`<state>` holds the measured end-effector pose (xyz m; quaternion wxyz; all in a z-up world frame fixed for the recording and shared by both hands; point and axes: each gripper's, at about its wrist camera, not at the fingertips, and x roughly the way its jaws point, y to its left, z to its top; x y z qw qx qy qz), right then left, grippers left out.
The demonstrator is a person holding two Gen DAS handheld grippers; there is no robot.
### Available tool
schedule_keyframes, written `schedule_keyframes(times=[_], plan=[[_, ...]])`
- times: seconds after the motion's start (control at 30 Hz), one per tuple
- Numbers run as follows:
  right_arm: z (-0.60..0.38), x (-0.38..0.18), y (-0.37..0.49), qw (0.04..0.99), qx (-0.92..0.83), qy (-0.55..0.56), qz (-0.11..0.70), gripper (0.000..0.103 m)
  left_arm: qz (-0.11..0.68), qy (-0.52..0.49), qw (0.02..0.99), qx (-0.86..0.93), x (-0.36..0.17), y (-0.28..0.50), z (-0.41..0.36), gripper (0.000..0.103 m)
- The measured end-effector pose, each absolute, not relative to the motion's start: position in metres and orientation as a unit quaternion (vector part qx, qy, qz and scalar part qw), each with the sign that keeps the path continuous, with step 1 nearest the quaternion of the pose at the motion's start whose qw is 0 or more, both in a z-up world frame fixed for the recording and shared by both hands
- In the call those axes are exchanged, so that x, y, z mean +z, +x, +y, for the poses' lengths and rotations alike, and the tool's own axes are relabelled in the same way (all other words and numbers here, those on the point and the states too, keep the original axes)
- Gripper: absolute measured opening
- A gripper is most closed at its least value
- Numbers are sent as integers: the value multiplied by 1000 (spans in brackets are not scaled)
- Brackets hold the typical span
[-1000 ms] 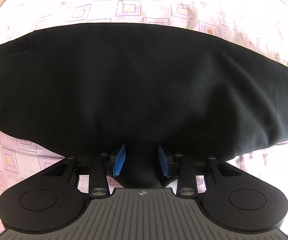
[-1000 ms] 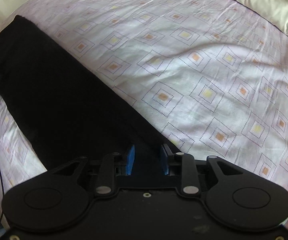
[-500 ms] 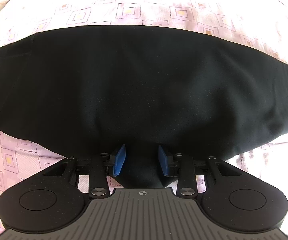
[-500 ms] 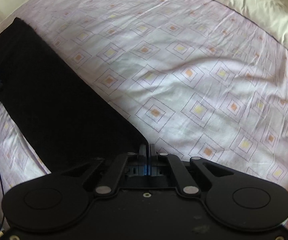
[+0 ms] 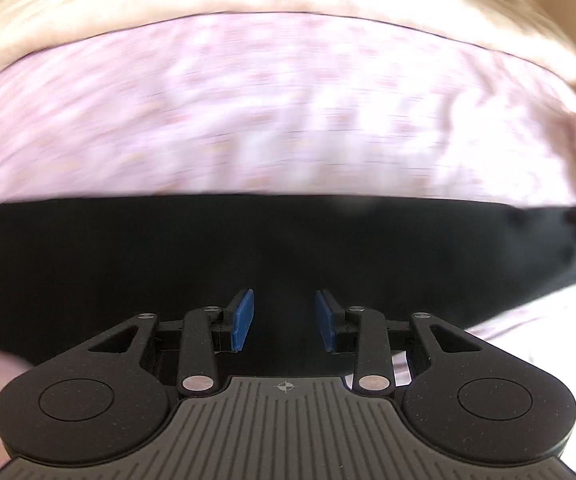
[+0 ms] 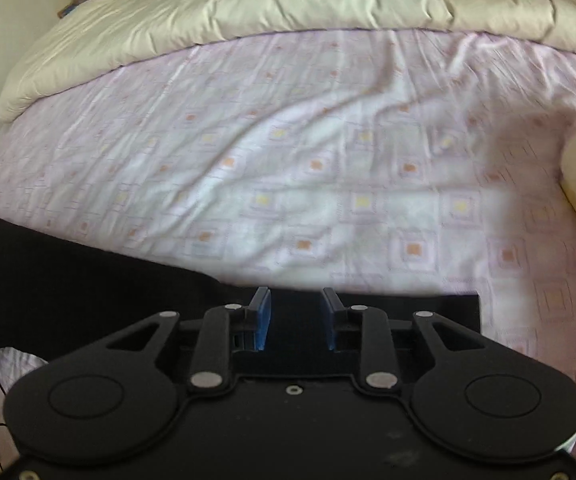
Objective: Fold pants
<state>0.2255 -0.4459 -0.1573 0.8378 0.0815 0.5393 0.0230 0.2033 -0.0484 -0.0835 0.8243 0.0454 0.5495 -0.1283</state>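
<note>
While hovering over the black pants [image 5: 288, 248], spread as a long band across the bed sheet [image 5: 288, 120], shows the left claw [image 5: 284, 314] narrowly parted, pinching nothing visibly. Right claw [image 6: 295, 310] likewise narrow, jaws just reopening, cloth beneath, unpressed. Seemingly between folds; next calls for lowering onto one end and closing on its edge.

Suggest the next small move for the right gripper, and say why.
Probably close the right gripper on the pants. Its jaws have just been opening and stand apart, with the black fabric's edge between the pads, not pressed, so no fold can be carried over the bedsheet yet.
</note>
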Motion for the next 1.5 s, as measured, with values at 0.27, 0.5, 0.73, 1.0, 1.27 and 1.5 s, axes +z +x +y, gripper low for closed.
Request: schedule_keyframes(times=[0.27, 0.5, 0.73, 1.0, 1.27, 1.5], plan=[[-461, -187, 172, 818, 14, 10, 575, 29, 608, 75, 776, -151, -144, 202, -124, 34], [-499, -164, 155, 830, -2, 111, 547, 29, 595, 87, 787, -138, -120, 211, -134, 33], [-549, -169, 157, 820, -49, 211, 530, 40, 557, 84, 801, -202, -96, 213, -186, 33], [-567, -202, 173, 789, -18, 249, 561, 45, 565, 99, 780, -252, -114, 219, -243, 33], [-588, -213, 180, 771, 15, 331, 543, 54, 590, 91, 763, -248, -128, 222, -248, 33], [-589, -213, 185, 770, 21, 319, 553, 38, 605, 86, 754, -241, -143, 225, -250, 33]])
